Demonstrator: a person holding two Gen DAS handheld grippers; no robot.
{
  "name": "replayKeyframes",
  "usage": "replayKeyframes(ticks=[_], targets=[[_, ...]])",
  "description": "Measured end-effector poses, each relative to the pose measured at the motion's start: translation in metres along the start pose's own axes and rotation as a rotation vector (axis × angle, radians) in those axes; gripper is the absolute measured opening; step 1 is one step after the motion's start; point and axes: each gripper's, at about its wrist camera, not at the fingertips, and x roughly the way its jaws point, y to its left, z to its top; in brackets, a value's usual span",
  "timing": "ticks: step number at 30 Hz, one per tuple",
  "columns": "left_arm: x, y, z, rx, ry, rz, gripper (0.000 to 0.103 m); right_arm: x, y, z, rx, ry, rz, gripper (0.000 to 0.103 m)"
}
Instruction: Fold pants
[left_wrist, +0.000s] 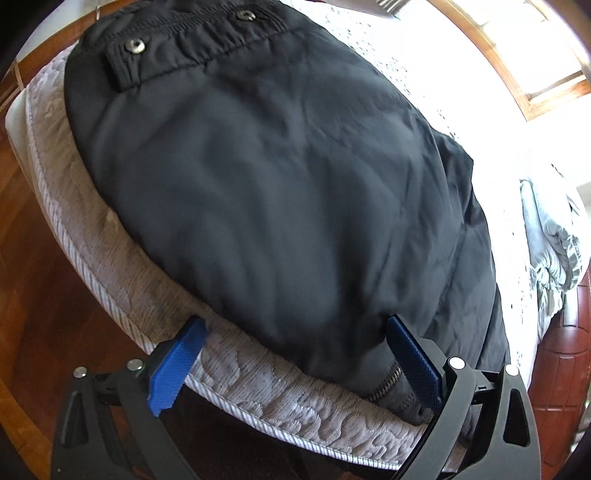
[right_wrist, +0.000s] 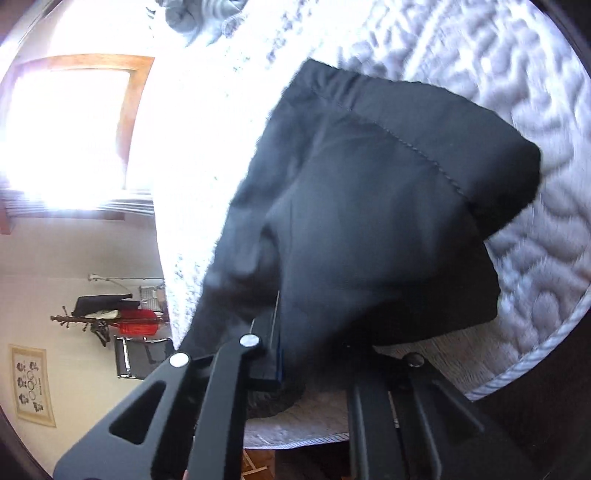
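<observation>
Black pants (left_wrist: 273, 192) lie spread on a quilted white mattress (left_wrist: 122, 280), waistband with two metal snaps at the far end. My left gripper (left_wrist: 295, 343) is open, its blue pads straddling the near edge of the pants; the right pad (left_wrist: 413, 358) touches the fabric by a zipper. In the right wrist view my right gripper (right_wrist: 314, 343) is closed on a bunch of the black pants (right_wrist: 388, 206) and holds it lifted off the mattress (right_wrist: 517, 92); fabric drapes over and hides the fingertips.
Red-brown wooden floor (left_wrist: 33, 280) lies beyond the mattress edge. A crumpled grey sheet (left_wrist: 554, 240) sits at the right of the bed. A bright window (right_wrist: 66, 129), a coat rack (right_wrist: 99, 317) and a black chair (right_wrist: 140, 354) stand across the room.
</observation>
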Motion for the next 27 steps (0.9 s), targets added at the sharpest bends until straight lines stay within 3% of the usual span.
replayKeyframes(ticks=[7, 11, 15, 22, 27], targets=[[-0.002, -0.011, 0.012, 0.078, -0.051, 0.045, 0.099, -0.047, -0.005, 0.036, -0.025, -0.138, -0.064, 0.009], [0.017, -0.026, 0.014, 0.118, -0.023, 0.099, 0.1, -0.05, -0.038, 0.053, 0.016, -0.139, -0.197, 0.009], [0.021, -0.033, 0.014, 0.132, -0.036, 0.132, 0.1, -0.052, -0.057, 0.054, 0.031, -0.133, -0.214, 0.009], [0.002, -0.015, 0.014, 0.111, -0.037, 0.062, 0.099, -0.039, -0.02, 0.044, -0.026, -0.178, -0.274, 0.009], [-0.016, -0.003, 0.009, 0.121, -0.056, 0.056, 0.099, -0.039, 0.031, 0.036, -0.181, -0.242, -0.345, 0.009]])
